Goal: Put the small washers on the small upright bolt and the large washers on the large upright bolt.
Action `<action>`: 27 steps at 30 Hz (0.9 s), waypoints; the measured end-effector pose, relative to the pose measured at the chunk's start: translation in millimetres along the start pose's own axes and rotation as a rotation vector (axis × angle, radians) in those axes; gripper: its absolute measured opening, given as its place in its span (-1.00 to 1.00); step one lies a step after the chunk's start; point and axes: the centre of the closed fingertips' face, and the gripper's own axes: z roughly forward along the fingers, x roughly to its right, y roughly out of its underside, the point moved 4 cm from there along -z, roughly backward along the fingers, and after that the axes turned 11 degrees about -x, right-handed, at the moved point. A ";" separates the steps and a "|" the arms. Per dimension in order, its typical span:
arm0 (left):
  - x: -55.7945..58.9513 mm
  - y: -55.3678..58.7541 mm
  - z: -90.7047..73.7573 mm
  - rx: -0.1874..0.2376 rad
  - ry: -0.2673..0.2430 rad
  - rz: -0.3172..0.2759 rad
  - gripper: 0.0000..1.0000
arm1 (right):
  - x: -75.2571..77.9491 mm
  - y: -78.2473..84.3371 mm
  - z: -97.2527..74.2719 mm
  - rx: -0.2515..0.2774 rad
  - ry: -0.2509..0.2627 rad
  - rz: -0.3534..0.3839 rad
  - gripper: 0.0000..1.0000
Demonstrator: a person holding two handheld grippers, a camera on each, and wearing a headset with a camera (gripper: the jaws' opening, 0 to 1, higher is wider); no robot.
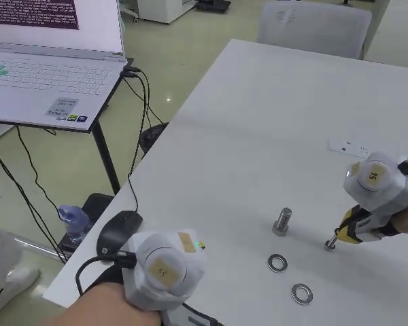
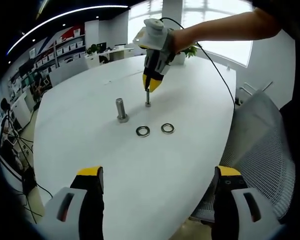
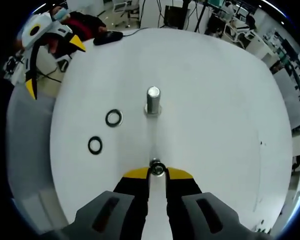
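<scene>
Working at the small bolt with the right gripper — its jaws are drawn close together, with only a narrow gap, and a small round piece sits between the tips right at the bolt's top. Cannot tell whether that piece is a small washer being set on or the bolt's own end, nor whether the jaws actually pinch it.

Left gripper: jaws wide apart, nothing between them, hanging over the bench's near edge and aimed at the work.

Count on the bench:
- upright bolts: two — the large bolt and the small bolt just beside it, both toward the near edge
- loose washers: two — the first washer and the second washer, flat and apart from each other, between the bolts and the near edge
- washers already on either bolt: too small to tell

Judgement: the small-bolt step is in hand and the large-bolt step is not yet begun. The loose pair look a match for the large bolt. Next move calls for letting go cleanly without tipping the small bolt, then pinching a flat washer by its rim — thin, so a low, shallow approach
</scene>
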 end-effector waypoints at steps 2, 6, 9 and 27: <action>0.2 1.0 0.9 -0.004 0.006 -0.001 0.83 | 0.4 0.0 2.7 -0.005 -0.002 -0.003 -0.75; 1.1 2.4 2.3 -0.007 0.011 0.002 0.80 | -0.3 -0.4 8.9 -0.017 -0.004 -0.017 -0.75; 1.7 2.4 2.0 -0.004 0.010 -0.002 0.79 | -0.1 -0.1 14.8 -0.028 -0.007 -0.025 -0.75; 3.8 5.4 0.2 -0.023 0.006 0.003 0.72 | -1.6 2.6 40.2 -0.060 -0.019 -0.041 -0.74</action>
